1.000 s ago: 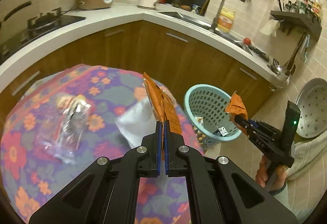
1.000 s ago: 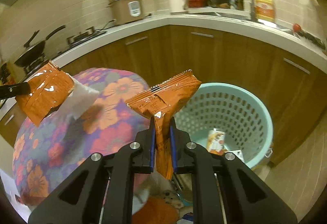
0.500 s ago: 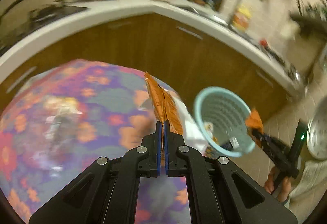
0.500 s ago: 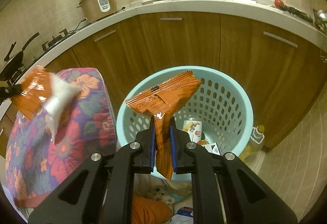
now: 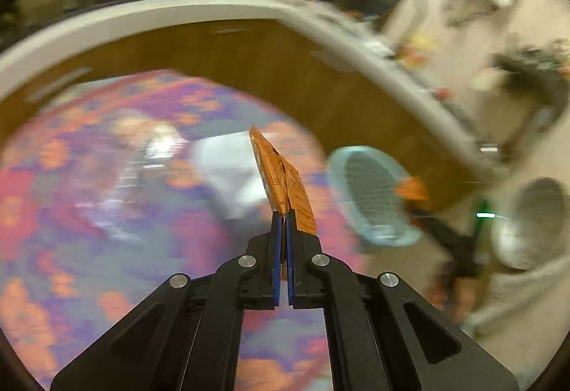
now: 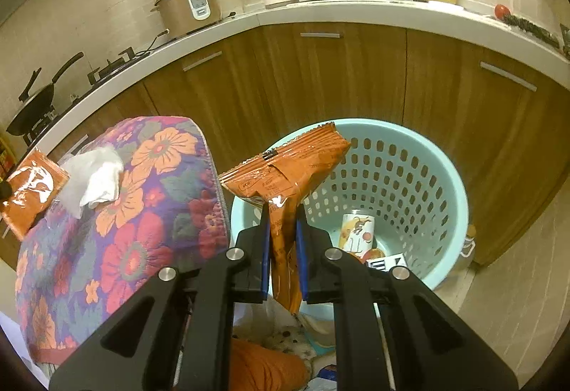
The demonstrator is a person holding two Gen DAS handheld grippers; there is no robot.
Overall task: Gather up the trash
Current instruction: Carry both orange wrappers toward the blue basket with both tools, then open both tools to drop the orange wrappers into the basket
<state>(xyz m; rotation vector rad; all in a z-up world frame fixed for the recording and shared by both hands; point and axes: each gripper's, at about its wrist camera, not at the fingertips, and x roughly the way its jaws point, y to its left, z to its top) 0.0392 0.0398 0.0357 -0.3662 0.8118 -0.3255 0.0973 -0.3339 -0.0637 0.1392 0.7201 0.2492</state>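
Both of my grippers stay clamped on crinkled orange foil snack packets. My right gripper [image 6: 282,241] has carried its packet [image 6: 285,173] from beside the flowered tablecloth [image 6: 117,223] to above the perforated light-blue plastic basket [image 6: 409,170]. My left gripper [image 5: 282,230] keeps its packet [image 5: 281,177] over the tablecloth, its view now blurred and swung leftward.

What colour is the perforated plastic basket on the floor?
Light blue; the perforated plastic basket shows best in the right wrist view.
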